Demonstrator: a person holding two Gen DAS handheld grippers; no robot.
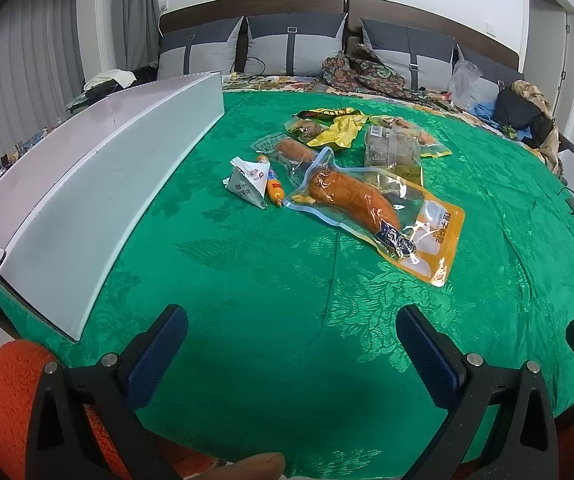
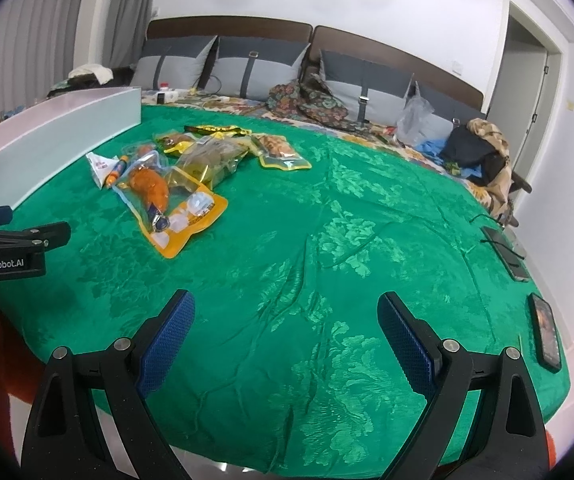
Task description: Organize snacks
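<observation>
Both my left jaws (image 1: 291, 344) and right jaws (image 2: 287, 330) hung spread and empty, the snack pile (image 1: 351, 168) well ahead, the white box (image 1: 99, 200), probably its destination, ahead-left, so nothing was picked yet.

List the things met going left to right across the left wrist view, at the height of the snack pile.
White box → white triangular packet → small orange sausage stick → large orange-and-clear pouch.
</observation>
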